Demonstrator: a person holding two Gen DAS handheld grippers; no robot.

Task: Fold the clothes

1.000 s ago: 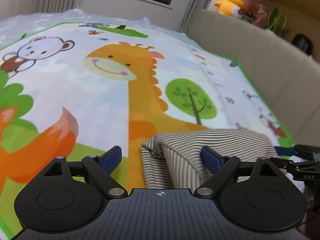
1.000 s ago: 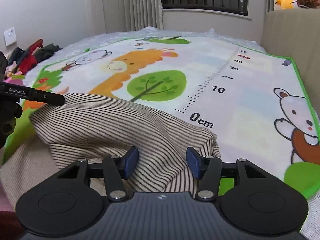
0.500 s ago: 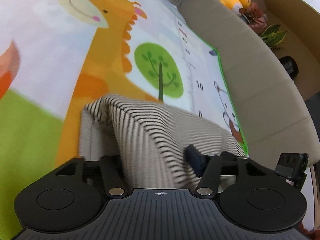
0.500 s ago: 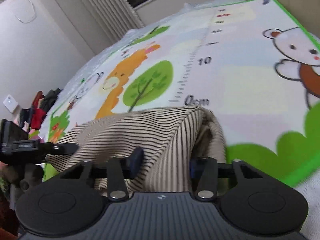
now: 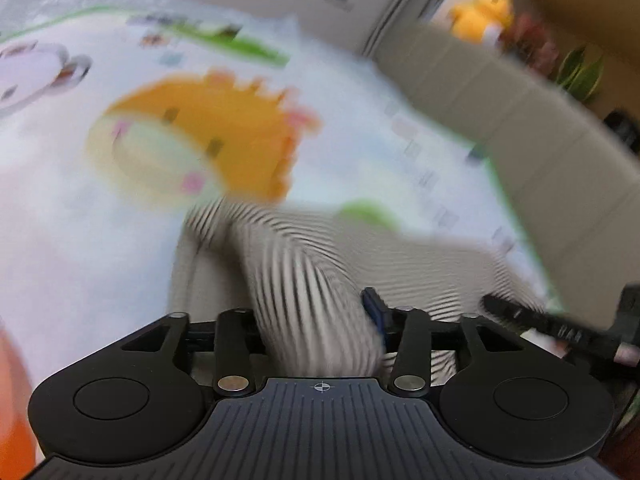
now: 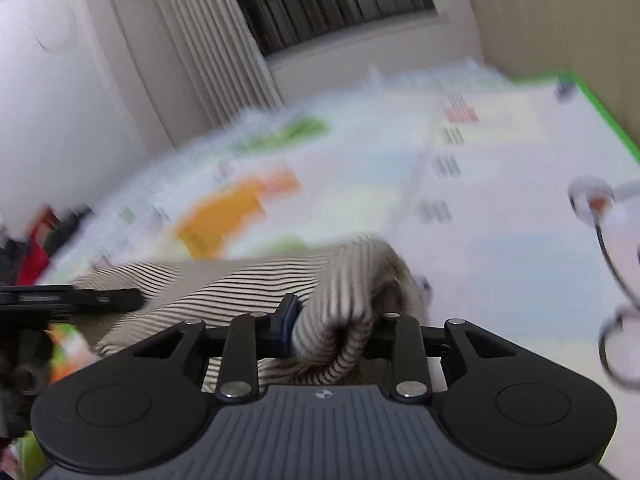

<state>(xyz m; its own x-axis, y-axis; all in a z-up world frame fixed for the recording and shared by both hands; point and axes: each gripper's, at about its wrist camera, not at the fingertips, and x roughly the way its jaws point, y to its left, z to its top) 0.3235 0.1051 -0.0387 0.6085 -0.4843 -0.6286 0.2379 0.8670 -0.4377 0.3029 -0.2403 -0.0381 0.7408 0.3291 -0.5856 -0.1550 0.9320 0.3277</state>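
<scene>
A beige garment with thin dark stripes lies bunched on the cartoon play mat. My left gripper is shut on a thick fold at the garment's left end; one blue pad shows, the other is hidden by cloth. In the right wrist view my right gripper is shut on the rolled right end of the striped garment. Each gripper's black finger shows in the other's view, the right gripper and the left gripper. Both views are blurred by motion.
The play mat stretches ahead to a curtain and a window. A beige padded wall runs along the mat's right edge, with a yellow plush duck and a plant above it. Dark and red clothes lie at the left.
Both grippers went from open around the garment's ends to shut on them. They have since carried the bunched cloth forward over the mat, toward the giraffe's head.
</scene>
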